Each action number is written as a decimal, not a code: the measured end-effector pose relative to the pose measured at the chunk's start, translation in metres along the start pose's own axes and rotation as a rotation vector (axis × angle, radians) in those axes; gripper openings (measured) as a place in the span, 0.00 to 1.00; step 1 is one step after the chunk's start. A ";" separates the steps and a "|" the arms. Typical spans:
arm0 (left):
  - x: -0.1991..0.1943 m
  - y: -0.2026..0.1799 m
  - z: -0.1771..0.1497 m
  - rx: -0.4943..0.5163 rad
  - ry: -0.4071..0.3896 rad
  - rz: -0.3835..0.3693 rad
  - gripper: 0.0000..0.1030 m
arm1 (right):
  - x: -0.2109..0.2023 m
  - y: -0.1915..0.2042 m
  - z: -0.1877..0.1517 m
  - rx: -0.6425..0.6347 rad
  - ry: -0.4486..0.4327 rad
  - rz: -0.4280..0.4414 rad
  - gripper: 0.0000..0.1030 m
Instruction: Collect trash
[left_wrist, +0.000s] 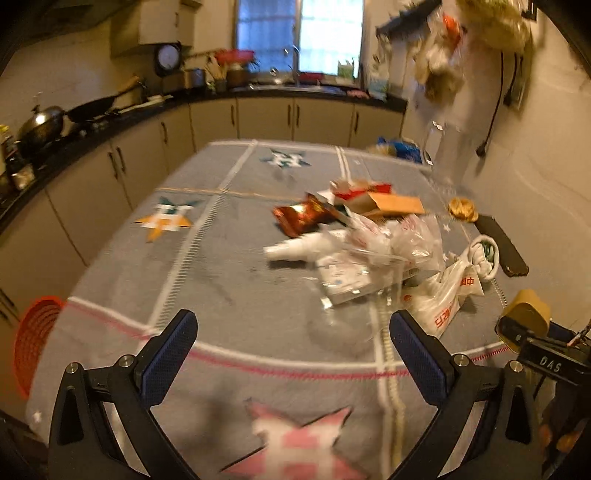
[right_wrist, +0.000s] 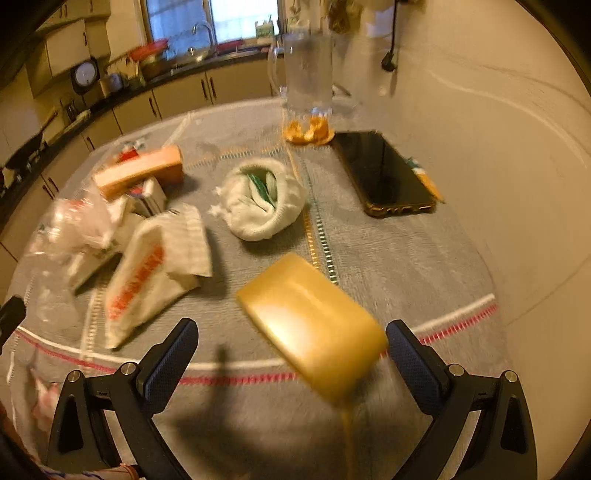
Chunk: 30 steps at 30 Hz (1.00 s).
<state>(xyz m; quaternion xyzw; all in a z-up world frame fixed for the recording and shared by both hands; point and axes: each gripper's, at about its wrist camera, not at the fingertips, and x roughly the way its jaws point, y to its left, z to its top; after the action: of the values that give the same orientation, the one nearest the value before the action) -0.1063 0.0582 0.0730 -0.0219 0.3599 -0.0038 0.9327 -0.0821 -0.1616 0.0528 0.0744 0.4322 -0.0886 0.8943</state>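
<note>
A heap of trash (left_wrist: 354, 236) lies on the grey tablecloth: a red foil wrapper (left_wrist: 303, 218), a brown paper bag (left_wrist: 391, 205), clear plastic, a white cup (left_wrist: 295, 249) and a white printed bag (left_wrist: 443, 299). My left gripper (left_wrist: 291, 350) is open and empty above the cloth, short of the heap. My right gripper (right_wrist: 291, 354) is open; a tan roll of tape (right_wrist: 314, 325) hangs blurred between its fingers, nearer the right one, with a strip trailing down. The white bag (right_wrist: 147, 280) and a white knotted bag (right_wrist: 266, 199) lie ahead of it.
A black phone (right_wrist: 380, 173) lies at the right by the wall, a glass mug (right_wrist: 306, 70) on an orange coaster behind it. A red basket (left_wrist: 35, 339) sits off the table's left edge. Kitchen counters run along the left and back.
</note>
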 end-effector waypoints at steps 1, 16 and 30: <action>-0.003 0.004 0.002 -0.005 -0.008 0.011 1.00 | -0.009 0.003 -0.003 0.006 -0.029 0.001 1.00; -0.089 0.039 -0.025 0.056 -0.206 0.154 1.00 | -0.108 0.065 -0.043 -0.051 -0.370 0.058 1.00; -0.094 0.044 -0.038 0.071 -0.167 0.150 1.00 | -0.134 0.073 -0.059 -0.054 -0.376 0.082 1.00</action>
<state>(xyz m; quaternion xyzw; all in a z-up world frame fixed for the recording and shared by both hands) -0.2023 0.1026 0.1061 0.0378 0.2812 0.0549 0.9573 -0.1925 -0.0658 0.1258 0.0499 0.2565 -0.0526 0.9638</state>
